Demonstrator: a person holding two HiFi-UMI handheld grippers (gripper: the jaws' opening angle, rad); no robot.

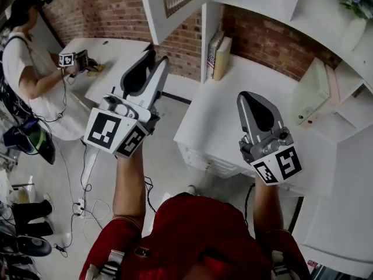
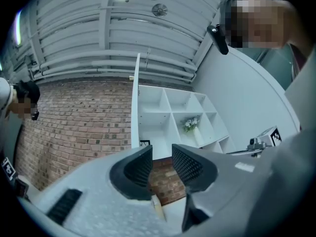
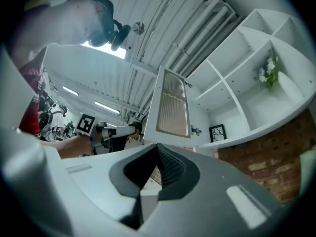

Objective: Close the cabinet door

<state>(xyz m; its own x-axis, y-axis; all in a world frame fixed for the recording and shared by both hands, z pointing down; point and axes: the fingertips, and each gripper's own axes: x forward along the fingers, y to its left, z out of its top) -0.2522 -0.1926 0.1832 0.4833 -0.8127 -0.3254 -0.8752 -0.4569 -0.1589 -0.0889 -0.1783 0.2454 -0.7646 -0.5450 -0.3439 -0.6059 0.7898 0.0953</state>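
The cabinet door (image 1: 175, 4) stands open at the far middle of the scene, above the far left corner of the white surface (image 1: 233, 115) and just left of the open shelving (image 2: 168, 112). It is not yet closed, so the step in hand looks to be the approach to it. The left gripper (image 1: 156, 60) is raised toward the door with its jaws apart and nothing between them. The right gripper (image 1: 250, 101) is held up over the surface with its jaws closed together and empty. Both are well apart from the door. To do this well, I judge the left gripper is the better one to use. It should come in on the door's left face, near the free edge rather than near the hinges (image 3: 190, 85), and lay the flat of a jaw against the panel instead of pinching it. A steady push to the right would then follow the door's arc until it meets the shelf frame. The right gripper should stay out of the gap between door and shelving, and clear of the books (image 1: 218, 54) standing below. The door's long axis runs upright. Its free edge points toward the near side, so the left gripper view sees it almost edge-on (image 2: 134, 102). The right gripper view shows its ribbed inner face (image 3: 172, 107), which is turned toward the right.
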